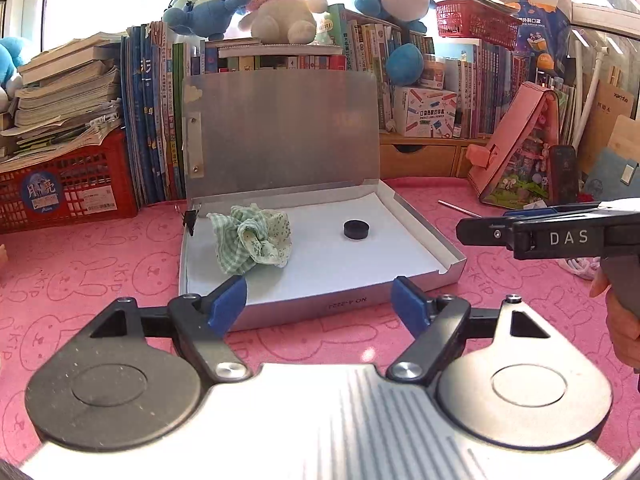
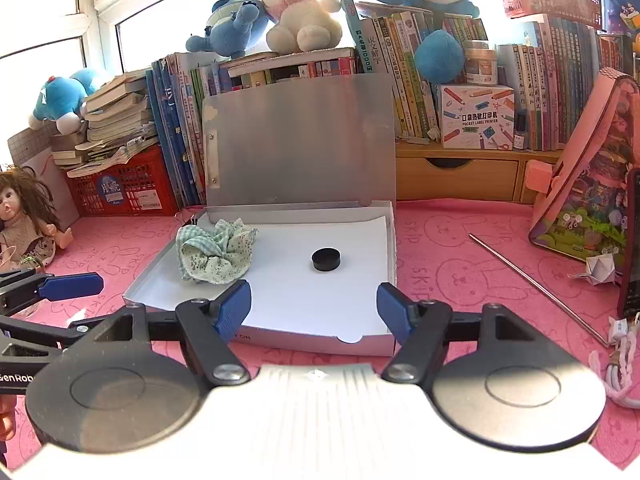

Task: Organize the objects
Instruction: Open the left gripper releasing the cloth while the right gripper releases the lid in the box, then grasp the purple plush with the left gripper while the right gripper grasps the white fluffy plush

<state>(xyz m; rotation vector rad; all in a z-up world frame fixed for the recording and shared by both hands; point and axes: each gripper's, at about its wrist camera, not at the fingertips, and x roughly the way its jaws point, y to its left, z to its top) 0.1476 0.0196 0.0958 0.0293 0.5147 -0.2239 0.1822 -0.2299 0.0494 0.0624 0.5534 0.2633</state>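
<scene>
A silver flat box (image 1: 416, 216) (image 2: 360, 340) lies open on the pink mat, its lid standing upright. Inside lie a crumpled green checked cloth (image 1: 254, 240) (image 2: 216, 256) at the left and a small black round disc (image 1: 357, 229) (image 2: 326, 260) at the right. A black binder clip (image 1: 190, 220) sits at the box's back left corner. My left gripper (image 1: 320, 304) is open and empty in front of the box. My right gripper (image 2: 314, 308) is open and empty at the box's front edge; its body shows in the left wrist view (image 1: 560, 236).
Books, plush toys and red crates (image 1: 68, 192) line the back. A pink house-shaped case (image 2: 588, 184) stands at the right, with a thin metal rod (image 2: 536, 288), a folded paper piece (image 2: 600, 268) and a white cable (image 2: 624, 368) on the mat. A doll (image 2: 24, 216) sits at the left.
</scene>
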